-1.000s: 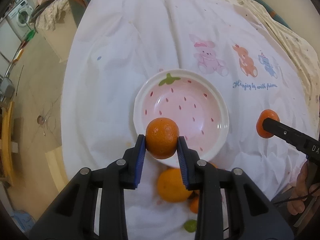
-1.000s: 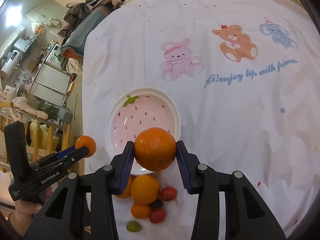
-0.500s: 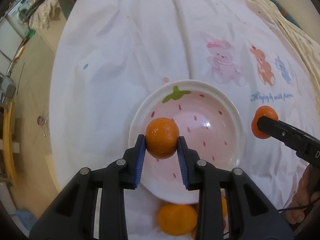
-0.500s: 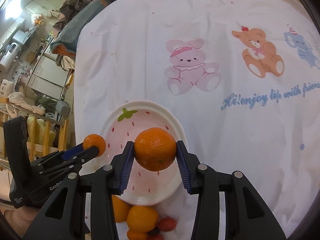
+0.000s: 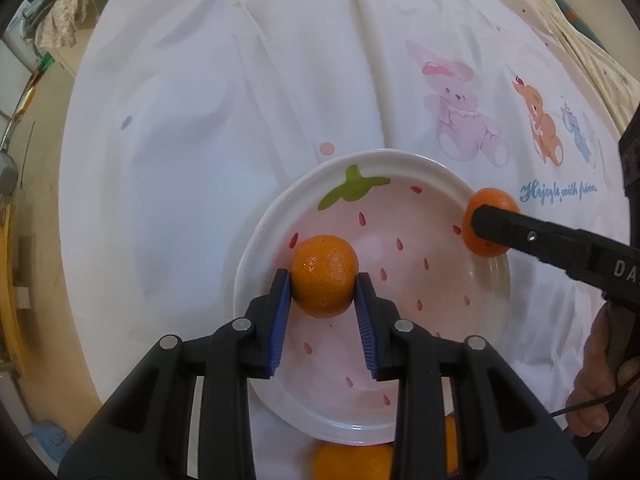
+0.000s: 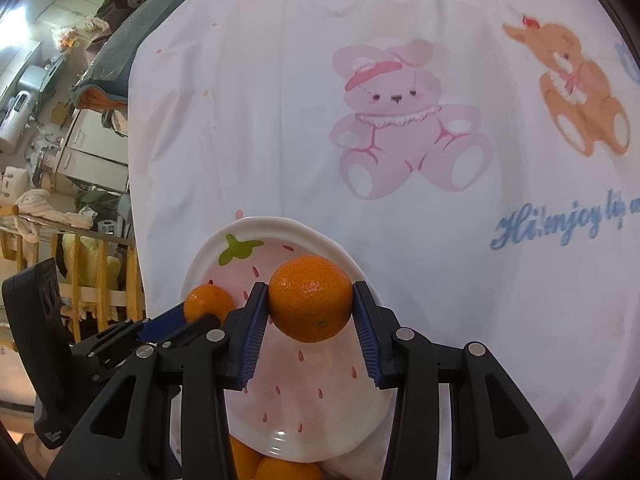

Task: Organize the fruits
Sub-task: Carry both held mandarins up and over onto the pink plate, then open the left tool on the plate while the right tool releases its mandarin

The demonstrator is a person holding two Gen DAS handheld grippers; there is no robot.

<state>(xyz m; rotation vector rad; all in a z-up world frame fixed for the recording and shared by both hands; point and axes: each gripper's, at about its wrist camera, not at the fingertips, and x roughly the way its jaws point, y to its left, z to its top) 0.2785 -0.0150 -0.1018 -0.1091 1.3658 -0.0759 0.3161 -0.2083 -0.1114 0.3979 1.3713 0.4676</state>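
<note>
A pink strawberry-pattern plate (image 5: 404,176) lies on the white cartoon-print cloth; it also shows in the right wrist view (image 6: 320,436). My left gripper (image 5: 323,280) is shut on a small orange (image 5: 324,274) and holds it over the plate's left part. My right gripper (image 6: 310,306) is shut on a larger orange (image 6: 311,304) over the plate's right rim. In the left wrist view the right gripper's orange (image 5: 486,206) shows at the plate's right rim. In the right wrist view the left gripper's orange (image 6: 208,307) shows over the plate's left side.
More oranges (image 5: 352,462) lie on the cloth just in front of the plate, partly hidden by my fingers; they also show in the right wrist view (image 6: 280,468). The cloth's edge drops to the floor at the left. Room clutter stands beyond the left edge.
Both grippers have moved forward with their oranges, from in front of the plate to over it. The right gripper's orange has come in over the right rim.
</note>
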